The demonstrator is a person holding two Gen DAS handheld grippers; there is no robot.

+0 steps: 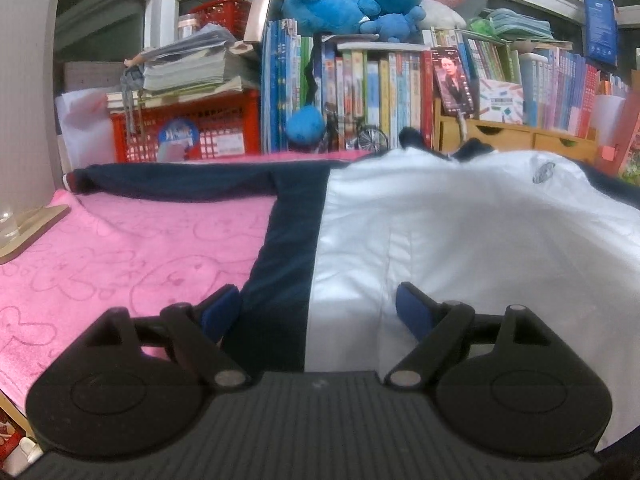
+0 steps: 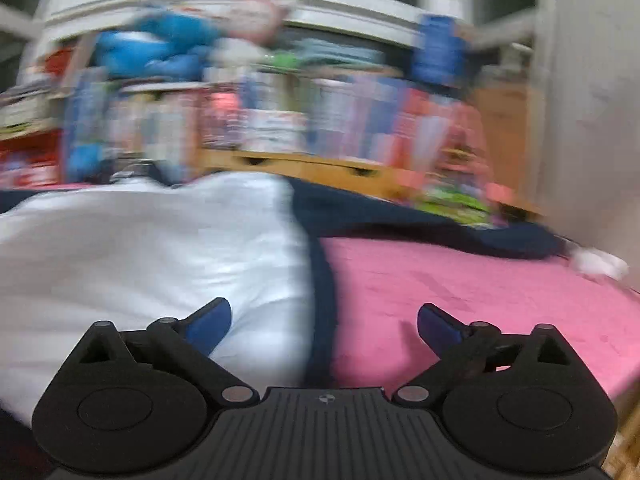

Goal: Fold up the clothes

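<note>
Your left tongs (image 1: 318, 312) are spread wide and grasp nothing. They straddle the near hem of the jacket (image 1: 440, 220), one pad over the navy side panel (image 1: 280, 280) by the pink towel (image 1: 140, 260), the other over the white front. That looks like a lineup for taking the left hem corner, since the panel's edge runs straight between the pads.

Your right tongs (image 2: 324, 320) are also released and empty. Their view is smeared, so fine detail is lost, but one pad sits above the white cloth and the other above the towel, with the jacket's navy right edge (image 2: 320, 280) running between them. The two tongs mirror each other at the two lower corners, which suits a fold made by lifting the hem with both at once.

The jacket lies face up and spread flat on the towel-covered worktop, its collar at the far side. The left sleeve (image 1: 180, 180) stretches straight out along the far edge, and the right sleeve (image 2: 440, 224) trails off the other way, ending in a pale cuff. Nothing is folded yet, so the task looks to be at its start.

Behind it stand books (image 1: 380, 100), a red crate (image 1: 192, 128) and plush toys (image 1: 360, 0), all clear of the cloth.
</note>
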